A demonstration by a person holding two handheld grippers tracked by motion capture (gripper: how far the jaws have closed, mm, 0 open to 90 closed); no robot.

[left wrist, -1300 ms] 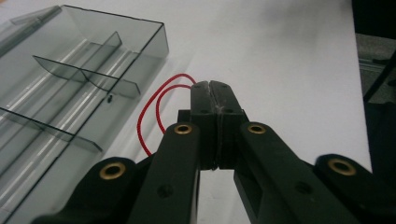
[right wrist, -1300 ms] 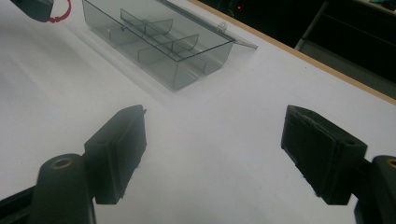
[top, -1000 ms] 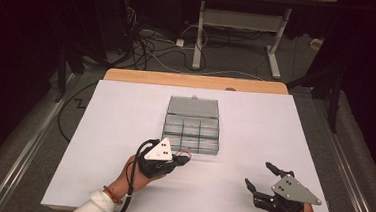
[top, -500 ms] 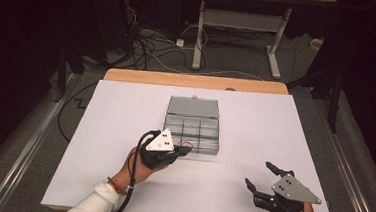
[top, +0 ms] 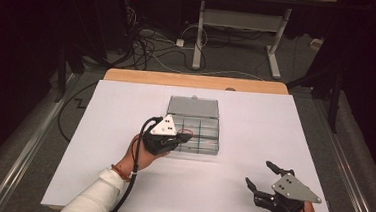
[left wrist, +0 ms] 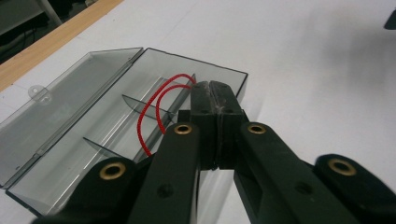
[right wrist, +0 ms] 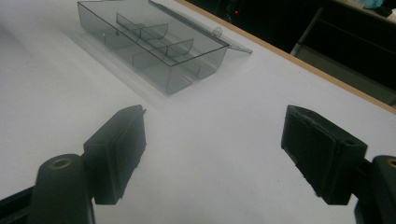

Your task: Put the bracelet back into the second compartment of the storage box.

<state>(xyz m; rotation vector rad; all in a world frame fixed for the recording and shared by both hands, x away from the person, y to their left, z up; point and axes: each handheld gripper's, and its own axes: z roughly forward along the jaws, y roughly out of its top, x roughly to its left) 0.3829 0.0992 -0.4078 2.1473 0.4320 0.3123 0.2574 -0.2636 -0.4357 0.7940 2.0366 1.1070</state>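
Left tool [top: 173, 141] has shifted right and up-frame since a second ago, now over the left edge of the open clear box [top: 199, 137] at frame centre; jaws pressed together, pinching a red cord [left wrist: 156, 105] that loops above the box's compartments. Right tool [top: 266, 180] unmoved at lower right of the desk [top: 99, 130], jaws spread, holding nothing

Left gripper [top: 177, 138], jaws clamped together, mid-tabletop. Right gripper [top: 262, 175], jaws spread wide, near front right corner.

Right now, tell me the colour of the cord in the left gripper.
Red cord; left gripper view.
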